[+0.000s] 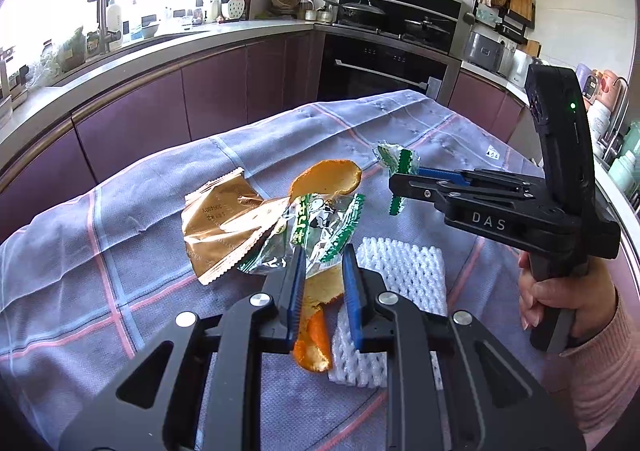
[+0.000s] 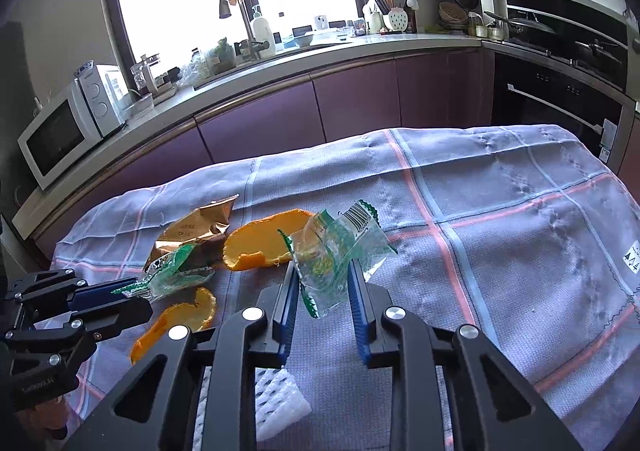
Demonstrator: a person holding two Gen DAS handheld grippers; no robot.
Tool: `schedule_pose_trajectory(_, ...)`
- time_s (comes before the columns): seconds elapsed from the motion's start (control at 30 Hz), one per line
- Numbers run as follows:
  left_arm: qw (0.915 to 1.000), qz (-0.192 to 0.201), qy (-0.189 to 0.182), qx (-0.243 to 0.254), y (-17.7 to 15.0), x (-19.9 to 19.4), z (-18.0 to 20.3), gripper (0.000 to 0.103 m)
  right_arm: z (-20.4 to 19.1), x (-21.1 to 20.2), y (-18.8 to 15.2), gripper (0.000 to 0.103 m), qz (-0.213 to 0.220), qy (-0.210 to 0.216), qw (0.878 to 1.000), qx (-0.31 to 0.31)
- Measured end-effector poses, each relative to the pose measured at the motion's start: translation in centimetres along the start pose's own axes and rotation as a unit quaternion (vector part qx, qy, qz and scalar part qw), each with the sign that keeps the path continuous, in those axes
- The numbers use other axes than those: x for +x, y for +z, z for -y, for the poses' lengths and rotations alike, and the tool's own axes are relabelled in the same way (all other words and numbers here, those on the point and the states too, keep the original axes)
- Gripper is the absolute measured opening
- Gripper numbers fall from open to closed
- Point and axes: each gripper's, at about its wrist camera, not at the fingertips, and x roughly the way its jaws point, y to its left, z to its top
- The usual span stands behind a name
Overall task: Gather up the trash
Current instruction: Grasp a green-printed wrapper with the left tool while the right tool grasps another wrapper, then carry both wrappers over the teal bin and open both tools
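Note:
Trash lies on a table covered with a grey checked cloth [image 2: 500, 231]. My left gripper [image 1: 323, 255] is shut on a crumpled green-and-clear wrapper [image 1: 316, 227]; in the right wrist view that wrapper [image 2: 172, 275] sticks out of the left gripper [image 2: 132, 291]. My right gripper [image 2: 323, 267] is shut on a second clear green wrapper with a barcode [image 2: 340, 251], held just above the cloth; in the left wrist view the right gripper [image 1: 400, 181] grips it by its green edge [image 1: 394, 161]. A gold wrapper [image 1: 216, 227], two orange peels [image 1: 326, 179] [image 1: 316, 335] and a white foam net [image 1: 404, 275] lie on the cloth.
A person's hand [image 1: 560, 291] in a pink sleeve holds the right gripper's handle. Purple cabinets and a countertop [image 2: 320, 51] curve behind the table, with a microwave [image 2: 68, 131] at the left, a sink tap [image 2: 240, 11] and an oven [image 1: 380, 67].

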Motion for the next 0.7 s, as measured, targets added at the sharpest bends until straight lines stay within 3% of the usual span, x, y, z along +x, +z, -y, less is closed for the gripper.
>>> schedule_pose_trajectory(0.5,0.9976,0.062,-0.004,-0.031,-3.6,-10.2,-1.6,0.019,-6.4,-5.0,-1.0,0.022,0.04,0.115,0.991,-0.047)
schedule_pose_trajectory(0.7,0.9957,0.079,0.026,-0.04,-6.1,-14.2,-2.6,0.019,-11.0,-4.9,-2.0,0.022,0.027,0.166,0.983,-0.073)
